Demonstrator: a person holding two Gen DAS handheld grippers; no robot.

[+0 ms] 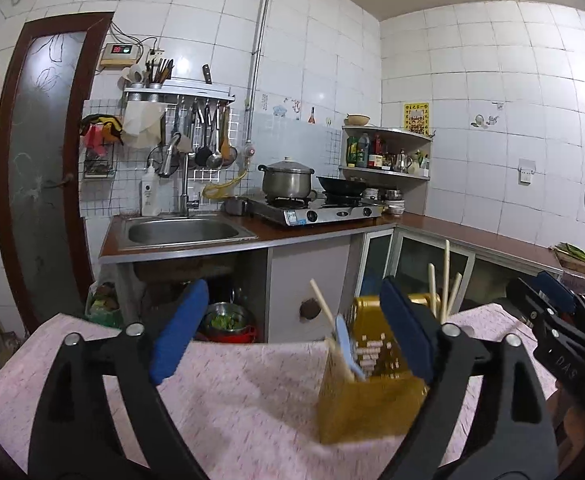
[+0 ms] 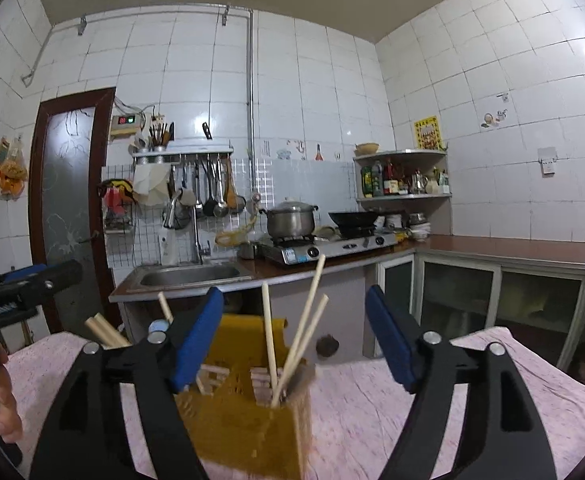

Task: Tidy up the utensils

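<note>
A blurred yellow perforated plastic utensil holder [image 2: 248, 408] is standing on the pink-clothed table [image 2: 432, 400], with pale wooden chopsticks [image 2: 298, 336] leaning out of it toward 12 and 1 o'clock. The right claw [image 2: 294, 344] is hovering spread wide around it, gripping nothing. The left claw [image 1: 292, 332] is gaping too; the holder is sitting at its 4 o'clock, possibly touching the blue pad [image 1: 406, 328].

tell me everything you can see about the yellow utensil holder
The yellow utensil holder is a boxy, upright caddy, plastic by its look, with slotted sides and inner compartments. It stands on the pink tablecloth. Pale wooden chopsticks lean out of it at different angles, and a light blue utensil sits in it too. Both open grippers are close by, neither gripping it. It is blurred.
</note>
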